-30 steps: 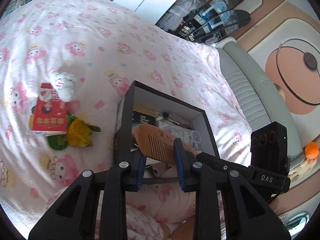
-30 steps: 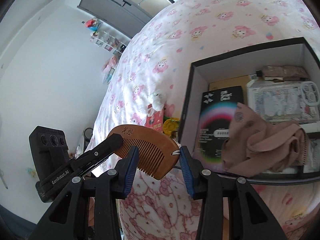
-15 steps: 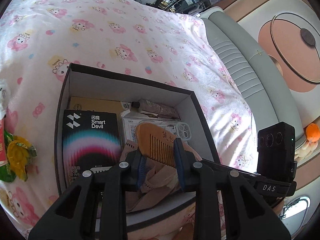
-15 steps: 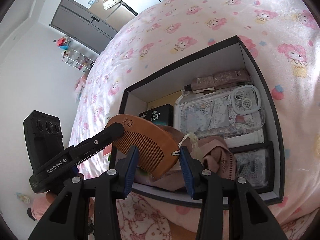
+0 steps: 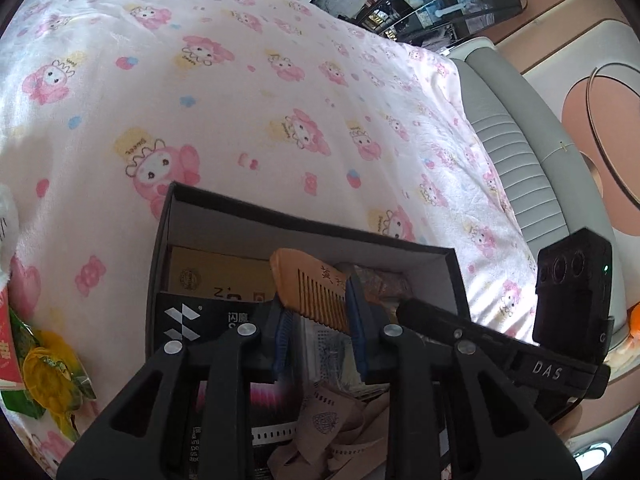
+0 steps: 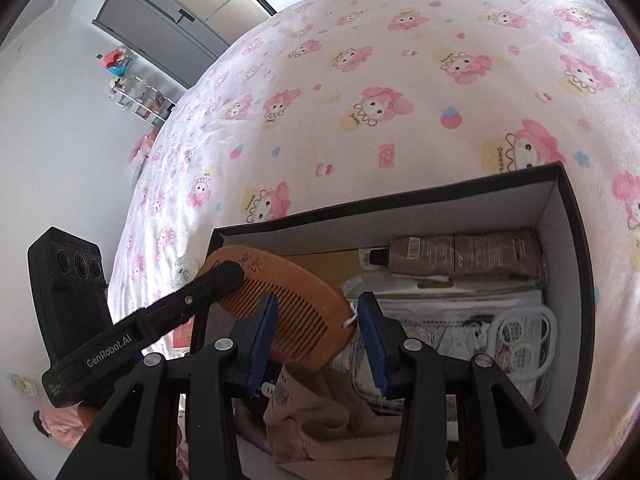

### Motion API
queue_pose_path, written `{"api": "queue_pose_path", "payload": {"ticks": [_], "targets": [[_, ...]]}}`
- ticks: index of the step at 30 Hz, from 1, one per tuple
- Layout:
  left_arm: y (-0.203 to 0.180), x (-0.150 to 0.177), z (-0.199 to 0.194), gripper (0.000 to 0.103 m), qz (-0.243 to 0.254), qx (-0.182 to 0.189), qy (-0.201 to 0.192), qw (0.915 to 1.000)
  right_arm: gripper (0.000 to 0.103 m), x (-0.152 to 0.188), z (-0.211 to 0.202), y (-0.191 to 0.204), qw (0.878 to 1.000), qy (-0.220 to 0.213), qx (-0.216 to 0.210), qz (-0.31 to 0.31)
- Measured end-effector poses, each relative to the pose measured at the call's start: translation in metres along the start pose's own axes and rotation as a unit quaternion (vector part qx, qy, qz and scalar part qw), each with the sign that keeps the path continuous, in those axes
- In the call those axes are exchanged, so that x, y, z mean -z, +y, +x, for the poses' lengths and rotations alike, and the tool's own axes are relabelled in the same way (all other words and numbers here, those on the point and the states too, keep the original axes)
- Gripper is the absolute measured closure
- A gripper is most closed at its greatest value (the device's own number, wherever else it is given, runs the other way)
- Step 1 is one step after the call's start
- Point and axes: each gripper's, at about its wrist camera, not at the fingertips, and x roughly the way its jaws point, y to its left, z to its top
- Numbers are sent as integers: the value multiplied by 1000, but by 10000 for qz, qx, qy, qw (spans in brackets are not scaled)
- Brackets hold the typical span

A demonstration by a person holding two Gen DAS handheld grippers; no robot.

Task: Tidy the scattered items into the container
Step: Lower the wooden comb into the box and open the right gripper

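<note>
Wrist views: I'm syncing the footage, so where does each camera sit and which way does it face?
Left wrist: on the left gripper, facing down into the box on the bed; own jaws, right gripper alongside.
Right wrist: on the right gripper, facing down into the box; own jaws, left gripper alongside.
Shared: comb, box, bed.

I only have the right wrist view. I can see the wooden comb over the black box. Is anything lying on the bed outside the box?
Observer: Yes. A yellow-green snack packet lies on the bedspread, left of the box in the left wrist view.
Operator: What fills the box corner that my jaws hide?
Observer: A black carton with a white logo.
Operator: Does the left gripper really have the comb?
Observer: Yes. The left gripper has a blue pad on each side of the comb.
</note>
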Motion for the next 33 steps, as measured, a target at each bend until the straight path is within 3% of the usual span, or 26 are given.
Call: {"api": "queue_pose_path", "payload": {"ticks": [4, 7, 16, 21, 26, 29, 33], "targets": [[-5, 8, 13, 79, 222, -228, 146, 9994, 65, -6, 16, 3, 9998, 92, -166, 7], [-10, 9, 10, 79, 369, -482, 37, 9982, 65, -3, 24, 3, 9997, 162, 158, -8], [-2, 11, 10, 78, 341, -773, 43, 9964, 65, 13, 17, -13, 9974, 284, 659, 38], [-6, 17, 25, 78, 476, -862, 453, 9941, 65, 15, 30, -10, 9946, 569, 854, -137], [-3, 14, 60, 78, 331, -937, 1199, 9878, 65, 16, 42, -7, 9893, 669, 1228, -411], [-7, 6, 64, 78, 414, -1070, 1144, 9868, 65, 13, 45, -7, 9879, 667, 1308, -501], [-2, 5, 63, 78, 303, -808, 1198, 9890, 65, 11, 44, -11, 9867, 591, 1446, -441]]}}
